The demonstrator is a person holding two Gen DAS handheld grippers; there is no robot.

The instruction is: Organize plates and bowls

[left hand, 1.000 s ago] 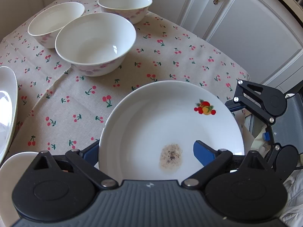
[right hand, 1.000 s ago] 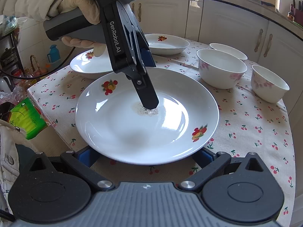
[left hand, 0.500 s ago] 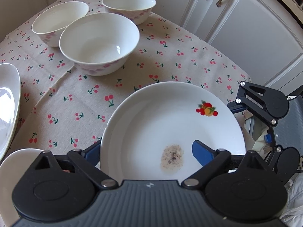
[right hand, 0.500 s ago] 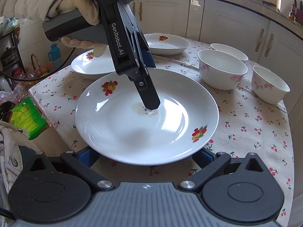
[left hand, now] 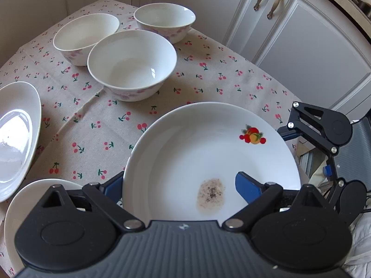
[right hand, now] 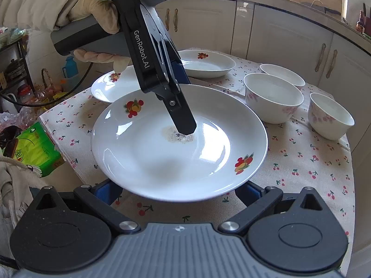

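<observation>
A white deep plate (left hand: 197, 153) with fruit decals and a speckled stain (left hand: 211, 193) lies at the table's corner and overhangs the edge. My left gripper (left hand: 179, 175) straddles its rim and is shut on the plate, with one blue pad inside the basin and the other under the outer rim. In the right wrist view its inner finger (right hand: 183, 115) rests on the stain in the plate (right hand: 162, 166). My right gripper (right hand: 176, 186) stands open, both pads below the plate's near rim. Three white bowls (left hand: 132, 64) stand together farther back.
Two more fruit plates (right hand: 206, 62) (right hand: 111, 88) sit at the table's far side, behind the left gripper. A gloved hand (right hand: 92, 4) holds that gripper. A green packet (right hand: 34, 146) lies off the table's left edge. White cabinets (left hand: 313, 46) stand close behind the table.
The left gripper's jaws have drawn slightly closer about the plate's rim. The left view has tipped a little, so the bowls sit lower. The plate and right gripper have kept still.
</observation>
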